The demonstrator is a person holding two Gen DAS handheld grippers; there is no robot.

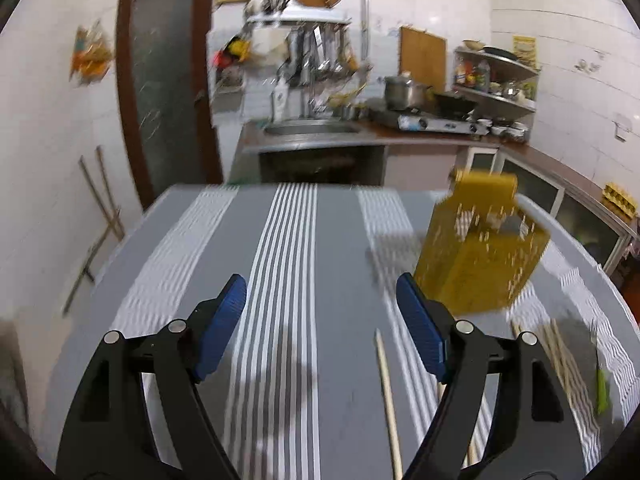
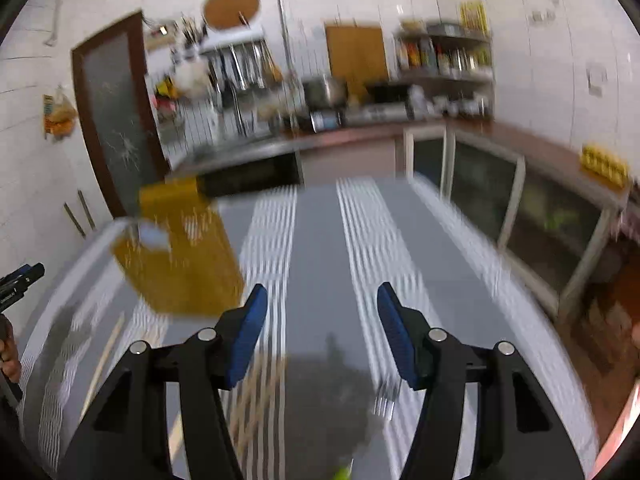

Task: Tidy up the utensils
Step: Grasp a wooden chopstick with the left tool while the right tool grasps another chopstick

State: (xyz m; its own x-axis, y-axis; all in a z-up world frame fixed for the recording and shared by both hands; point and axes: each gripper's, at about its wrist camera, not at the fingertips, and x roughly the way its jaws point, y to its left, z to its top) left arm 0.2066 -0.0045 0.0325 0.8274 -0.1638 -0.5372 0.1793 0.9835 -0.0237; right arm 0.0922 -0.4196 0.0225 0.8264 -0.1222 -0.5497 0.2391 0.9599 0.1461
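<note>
A yellow perforated utensil holder stands on the striped grey tablecloth, right of my left gripper, which is open and empty above the cloth. A single wooden chopstick lies between its fingers. More chopsticks and a green-handled fork lie at the right. In the right wrist view the holder is at the left. My right gripper is open and empty. The fork and blurred chopsticks lie under it.
The table's far edge faces a kitchen counter with a sink and a gas stove. Glass-door cabinets run along the right. A dark door is at the back left. The left gripper's tip shows at the right view's left edge.
</note>
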